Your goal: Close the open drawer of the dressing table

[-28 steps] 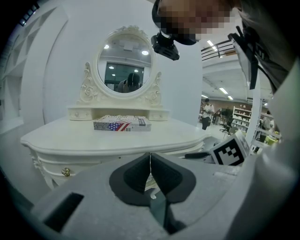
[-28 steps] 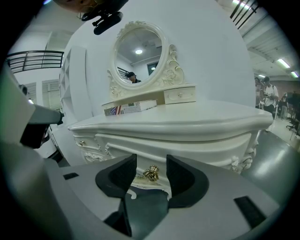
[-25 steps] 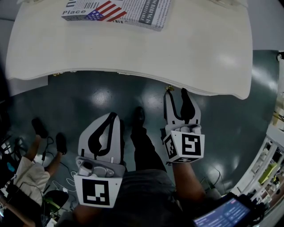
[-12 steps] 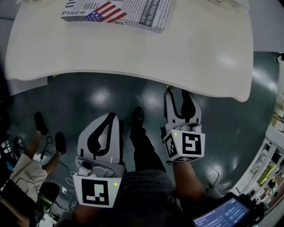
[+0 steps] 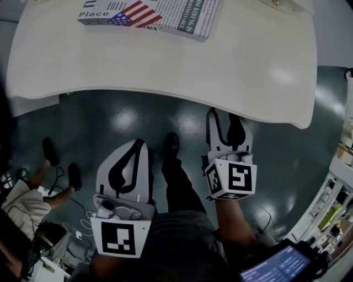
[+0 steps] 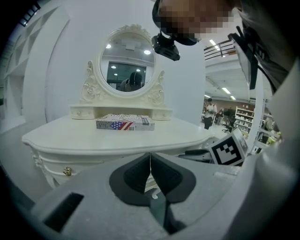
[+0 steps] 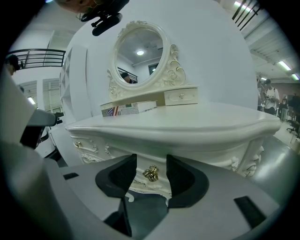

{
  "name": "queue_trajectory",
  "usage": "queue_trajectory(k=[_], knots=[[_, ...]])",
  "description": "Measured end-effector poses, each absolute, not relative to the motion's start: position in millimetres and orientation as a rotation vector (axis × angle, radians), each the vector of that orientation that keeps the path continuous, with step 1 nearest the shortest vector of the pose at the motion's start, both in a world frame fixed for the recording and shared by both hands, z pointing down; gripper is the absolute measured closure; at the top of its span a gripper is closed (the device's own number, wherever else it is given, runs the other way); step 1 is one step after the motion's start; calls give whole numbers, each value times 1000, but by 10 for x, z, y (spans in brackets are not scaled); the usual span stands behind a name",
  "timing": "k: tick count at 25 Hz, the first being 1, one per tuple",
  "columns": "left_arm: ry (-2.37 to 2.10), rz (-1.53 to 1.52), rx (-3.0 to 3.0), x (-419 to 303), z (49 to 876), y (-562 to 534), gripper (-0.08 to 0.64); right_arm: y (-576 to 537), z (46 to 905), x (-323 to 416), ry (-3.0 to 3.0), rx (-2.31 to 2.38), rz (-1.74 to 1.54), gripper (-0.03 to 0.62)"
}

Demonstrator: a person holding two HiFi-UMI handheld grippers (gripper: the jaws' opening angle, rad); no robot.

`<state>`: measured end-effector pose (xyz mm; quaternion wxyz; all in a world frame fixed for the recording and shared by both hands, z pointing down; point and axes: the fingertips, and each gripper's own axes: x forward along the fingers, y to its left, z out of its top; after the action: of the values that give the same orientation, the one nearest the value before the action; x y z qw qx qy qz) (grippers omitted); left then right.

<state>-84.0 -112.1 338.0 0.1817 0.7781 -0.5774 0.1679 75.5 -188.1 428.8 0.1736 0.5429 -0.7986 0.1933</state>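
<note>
The white dressing table point(image 5: 165, 60) fills the top of the head view, and its front overhangs the floor. My right gripper point(image 5: 222, 117) is open, its tips at the table's front edge. In the right gripper view the gold drawer knob point(image 7: 150, 174) sits between the open jaws of the right gripper point(image 7: 151, 160), with no pad touching it. The drawer front point(image 7: 140, 185) behind the knob looks close to flush; I cannot tell how far it stands out. My left gripper point(image 5: 142, 144) is shut on nothing and hangs over the floor, short of the table. Its closed tips point(image 6: 150, 159) point at the table.
A flag-printed book point(image 5: 149, 12) lies on the tabletop below an oval mirror point(image 6: 127, 65). A second gold knob point(image 6: 67, 171) is on the table's left front. Another person's legs and shoes point(image 5: 49, 160) are on the floor at left. Shelving point(image 5: 336, 204) stands at right.
My right gripper has moved slightly forward to the table's front edge, and the gold knob no longer shows in the head view. The left gripper has stayed put.
</note>
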Motion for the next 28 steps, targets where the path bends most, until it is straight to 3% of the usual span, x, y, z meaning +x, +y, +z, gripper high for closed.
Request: queue_trajectory(k=[15, 28], knots=[[-1603, 414, 2321, -761, 3081, -1066, 542, -1504, 3982, 585, -2312, 1554, 562, 408], [-1666, 252, 2563, -881, 1776, -680, 543, -853, 2145, 159, -2519, 1630, 239, 422]])
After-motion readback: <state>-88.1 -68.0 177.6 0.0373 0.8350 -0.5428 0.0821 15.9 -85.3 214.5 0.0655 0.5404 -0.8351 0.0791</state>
